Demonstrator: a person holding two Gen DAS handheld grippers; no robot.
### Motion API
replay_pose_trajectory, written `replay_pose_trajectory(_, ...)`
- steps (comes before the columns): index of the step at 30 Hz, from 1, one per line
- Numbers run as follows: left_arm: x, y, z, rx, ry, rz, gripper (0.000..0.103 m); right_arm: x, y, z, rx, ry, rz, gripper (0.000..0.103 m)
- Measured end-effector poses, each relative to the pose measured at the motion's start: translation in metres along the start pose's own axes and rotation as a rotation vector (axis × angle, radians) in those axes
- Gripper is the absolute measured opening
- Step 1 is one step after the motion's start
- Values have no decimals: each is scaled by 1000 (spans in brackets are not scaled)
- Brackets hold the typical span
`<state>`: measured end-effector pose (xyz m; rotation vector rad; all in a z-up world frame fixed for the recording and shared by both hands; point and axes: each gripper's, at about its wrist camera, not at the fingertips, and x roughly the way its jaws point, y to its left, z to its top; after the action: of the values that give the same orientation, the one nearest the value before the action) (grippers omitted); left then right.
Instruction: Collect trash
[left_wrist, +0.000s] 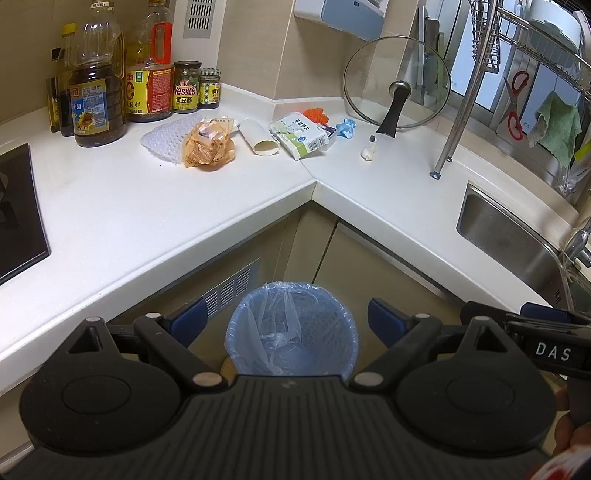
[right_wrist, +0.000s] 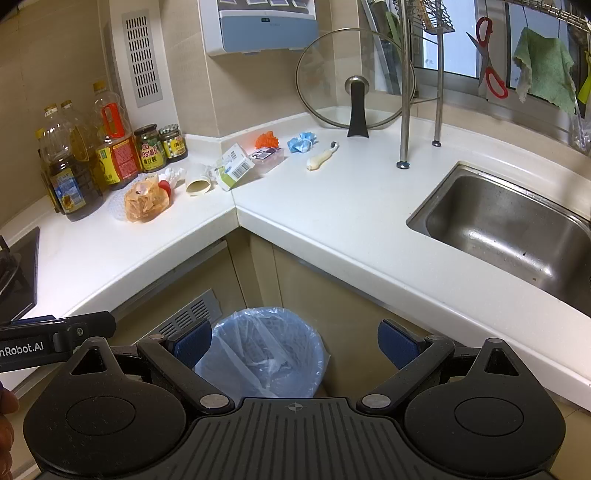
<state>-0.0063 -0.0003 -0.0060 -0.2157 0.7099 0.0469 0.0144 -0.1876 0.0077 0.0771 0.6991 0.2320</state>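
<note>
A blue-lined trash bin (left_wrist: 291, 328) (right_wrist: 264, 350) stands on the floor below the counter corner. Trash lies in the corner of the white counter (left_wrist: 147, 206): an orange snack bag (left_wrist: 208, 146) (right_wrist: 146, 201), white foam net (left_wrist: 160, 142), a paper cup on its side (left_wrist: 260, 138) (right_wrist: 197, 181), a green-white medicine box (left_wrist: 301, 134) (right_wrist: 236, 166), an orange scrap (left_wrist: 316, 113) (right_wrist: 266, 139), a blue crumpled piece (left_wrist: 345, 127) (right_wrist: 302, 142) and a squeezed tube (left_wrist: 369, 149) (right_wrist: 321, 157). My left gripper (left_wrist: 286, 321) and right gripper (right_wrist: 295, 341) hover open and empty above the bin.
Oil bottles (left_wrist: 98, 85) and jars (left_wrist: 187, 86) line the left wall by a black hob (left_wrist: 18, 218). A glass pot lid (left_wrist: 397, 83) leans in the corner. Right: steel sink (right_wrist: 509, 221), dish rack leg (right_wrist: 404, 110), hanging scissors (right_wrist: 489, 59), green cloth (right_wrist: 546, 70).
</note>
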Motion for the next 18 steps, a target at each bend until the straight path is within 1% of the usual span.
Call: replay_pose_trajectory(18,4,1,3,-7,8,-13,92,4,-8,-6,10,2,-4,96)
